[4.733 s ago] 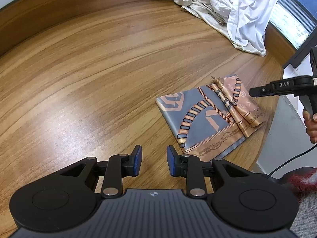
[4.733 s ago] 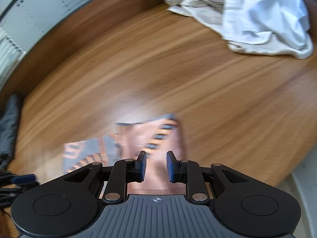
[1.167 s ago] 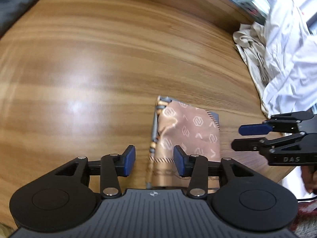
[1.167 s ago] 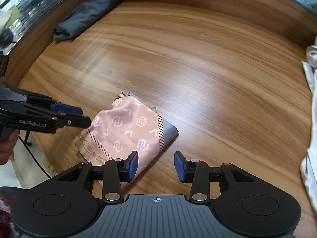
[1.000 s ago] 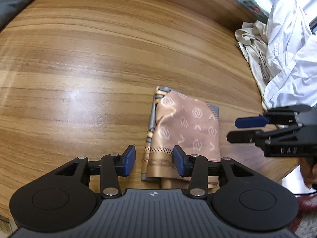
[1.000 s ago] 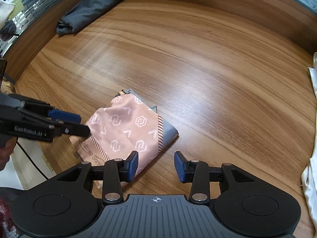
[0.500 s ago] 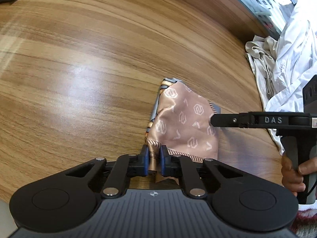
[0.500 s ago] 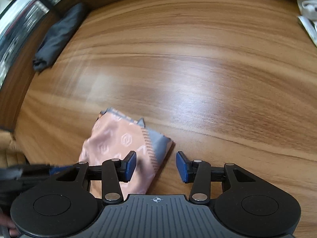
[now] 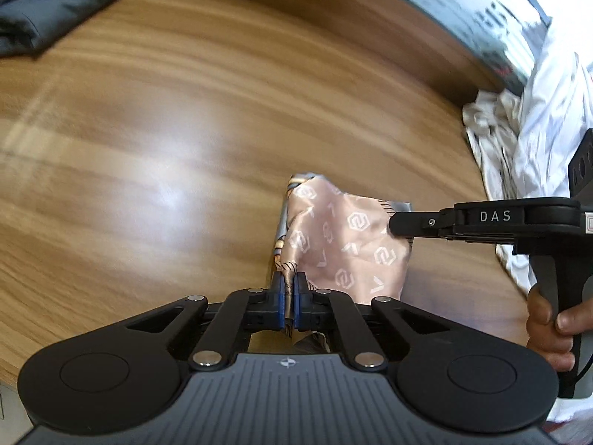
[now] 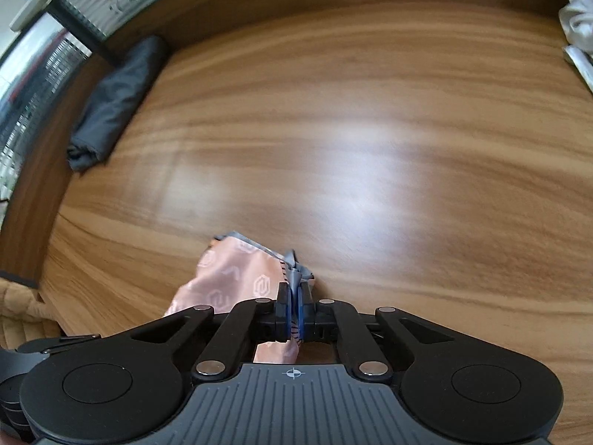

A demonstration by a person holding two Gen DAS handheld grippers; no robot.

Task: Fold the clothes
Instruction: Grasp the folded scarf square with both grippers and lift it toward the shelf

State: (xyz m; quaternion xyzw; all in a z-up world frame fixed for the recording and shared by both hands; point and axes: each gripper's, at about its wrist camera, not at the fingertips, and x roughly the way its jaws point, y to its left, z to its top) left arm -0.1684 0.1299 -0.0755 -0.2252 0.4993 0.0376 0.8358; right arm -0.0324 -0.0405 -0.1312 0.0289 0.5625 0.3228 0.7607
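A folded pink and grey patterned scarf (image 9: 344, 244) lies near the front edge of the wooden table (image 9: 148, 155). My left gripper (image 9: 290, 293) is shut on the scarf's near left corner, its blue pads pinching the cloth. In the left wrist view the right gripper (image 9: 398, 224) comes in from the right, its black fingers clamped on the scarf's right edge, a hand on its handle. The right wrist view shows my right gripper (image 10: 294, 306) shut on the scarf (image 10: 237, 282), whose pink side bunches up to the left of the jaws.
A pile of white clothes (image 9: 530, 141) sits at the right side of the table. A dark grey folded garment (image 10: 115, 100) lies at the far left by the raised wooden rim, also in the left wrist view as the dark garment (image 9: 48, 3). The table's front edge runs just under the scarf.
Both grippers closed on the scarf: the left on its near corner first, then the right on its right edge. The cloth has lifted and bunched slightly between them.
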